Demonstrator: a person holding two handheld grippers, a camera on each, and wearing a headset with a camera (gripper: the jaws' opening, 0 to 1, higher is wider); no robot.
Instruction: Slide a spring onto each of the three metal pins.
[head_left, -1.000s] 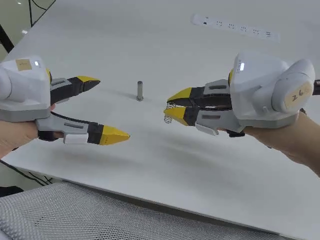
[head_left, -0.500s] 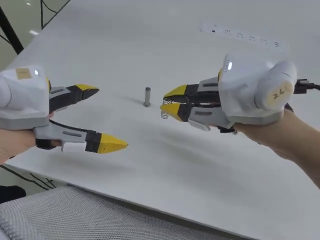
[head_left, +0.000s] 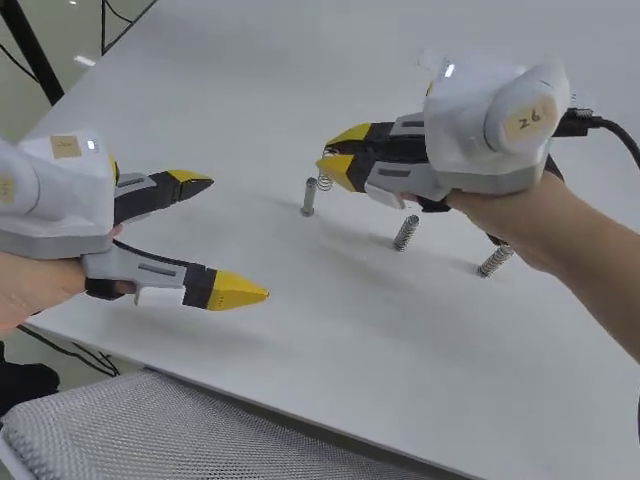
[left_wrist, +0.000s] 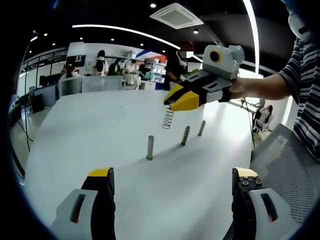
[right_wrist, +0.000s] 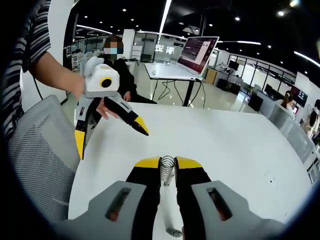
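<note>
- While my right gripper (head_left: 335, 158) is clenched on a spring (head_left: 324, 182), the coil hangs down from the yellow tips, just beside the top of the bare pin (head_left: 309, 197) and not on it.
- That bare pin stands upright on the white desk (head_left: 330, 340). It is at the end of the row nearest the desk's left edge, well in from the near edge.
- Two more pins stand in the same row toward the desk's right side, each with a spring already around it: the middle sprung pin (head_left: 405, 233) and the end sprung pin (head_left: 495, 261).
- My left gripper (head_left: 222, 238) is released, its jaws spread wide and grasping nothing. It hovers over the desk near the near-left corner, well apart from all three pins.
- From my left gripper view, the hanging spring is above the bare pin and a little to one side, with a clear gap between its lower end and the pin's top.
- From my right gripper view, the spring is pinched upright between my two yellow tips.
- A grey mesh chair back (head_left: 150, 430) sits just below the desk's near edge.
</note>
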